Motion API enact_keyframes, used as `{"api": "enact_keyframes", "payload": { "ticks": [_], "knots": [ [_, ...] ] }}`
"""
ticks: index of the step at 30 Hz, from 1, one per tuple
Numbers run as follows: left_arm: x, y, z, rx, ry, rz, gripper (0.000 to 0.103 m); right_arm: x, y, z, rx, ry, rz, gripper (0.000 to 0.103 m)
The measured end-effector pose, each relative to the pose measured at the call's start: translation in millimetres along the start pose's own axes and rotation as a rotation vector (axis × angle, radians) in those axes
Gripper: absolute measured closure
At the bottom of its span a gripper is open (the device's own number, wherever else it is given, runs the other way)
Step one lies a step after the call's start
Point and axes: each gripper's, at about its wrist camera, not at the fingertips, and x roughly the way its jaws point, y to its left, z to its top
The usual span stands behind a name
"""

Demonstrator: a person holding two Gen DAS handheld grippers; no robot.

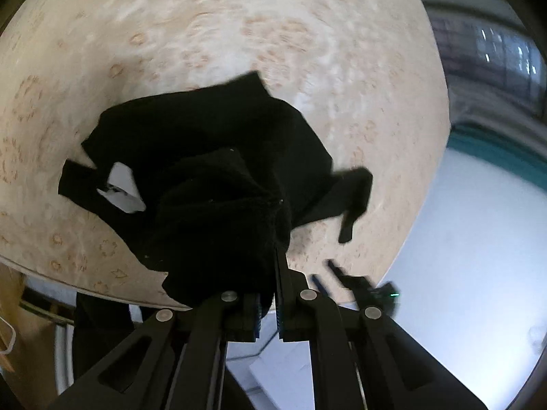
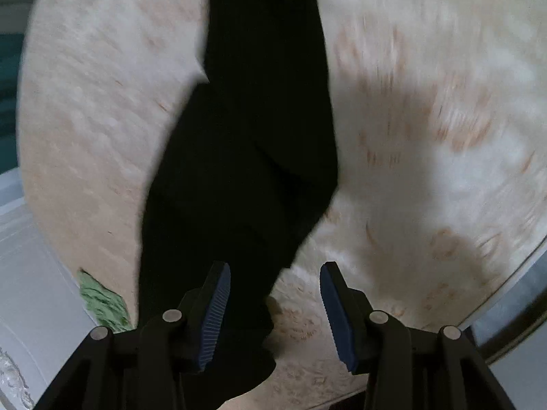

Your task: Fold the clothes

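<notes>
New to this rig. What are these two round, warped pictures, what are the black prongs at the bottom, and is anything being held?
There is no robot arm: a person carries a two-finger gripper in each hand, and each gripper has a fisheye camera looking forward along its fingers. That explains the round, bent pictures and the black prongs at the bottom, which are the gripper's own fingers.

In the left wrist view, the left gripper is shut on a bunched black garment, the rest of which spreads over a cream patterned tablecloth. A white tag shows on the cloth.

In the right wrist view, the right gripper has its blue ribbed pads apart. The same black garment runs up the picture, and its lower end lies between the fingers, but the pads are not pressing on it. Both views are motion-blurred.
</notes>
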Motion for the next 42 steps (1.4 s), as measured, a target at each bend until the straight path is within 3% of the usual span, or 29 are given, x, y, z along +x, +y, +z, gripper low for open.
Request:
{"api": "enact_keyframes", "payload": {
  "ticks": [3, 5, 10, 14, 16, 17, 18, 24, 30, 36, 42],
  "knots": [
    [-0.3, 22.2, 23.4, -0.052, -0.063, -0.017, 0.097, 51.4, -6.9, 3.2, -0.004, 0.044, -0.047, 0.066],
    [-3.5, 35.3, 39.8, -0.082, -0.103, -0.022, 0.097, 72.1, -11.9, 7.9, 0.014, 0.042, -0.054, 0.078],
    [-2.7, 52.0, 72.5, -0.111, -0.171, -0.013, 0.097, 102.9, -17.3, 20.6, 0.048, 0.028, -0.034, 0.079],
    [1.1, 50.6, 84.7, -0.108, -0.206, 0.021, 0.095, 118.5, -10.2, 27.6, 0.001, 0.052, -0.089, 0.072],
    [1.0, 50.5, 84.0, -0.123, -0.206, -0.006, 0.068, 122.8, -9.2, 29.6, -0.007, 0.058, -0.122, 0.067],
    [-0.7, 50.4, 81.7, -0.128, -0.21, -0.03, 0.059, 123.8, -9.8, 30.0, -0.008, 0.061, -0.123, 0.067],
    [-4.2, 49.1, 75.8, -0.123, -0.221, -0.047, 0.05, 124.6, -10.9, 30.1, -0.007, 0.063, -0.122, 0.067],
    [-19.8, 45.9, 20.8, -0.105, -0.328, -0.176, 0.046, 121.6, -24.9, 24.0, 0.023, 0.042, -0.078, 0.065],
    [13.7, 67.7, -57.5, -0.14, -0.435, -0.265, 0.046, 114.5, -43.5, 12.9, 0.109, -0.013, -0.016, 0.065],
    [32.4, 83.3, -97.9, -0.153, -0.482, -0.181, 0.046, 99.7, -66.5, -1.4, 0.183, -0.086, 0.04, 0.065],
    [63.9, 101.2, -134.8, -0.072, -0.355, -0.146, 0.046, 86.1, -82.4, 1.1, 0.191, -0.134, 0.056, 0.069]
  ]
}}
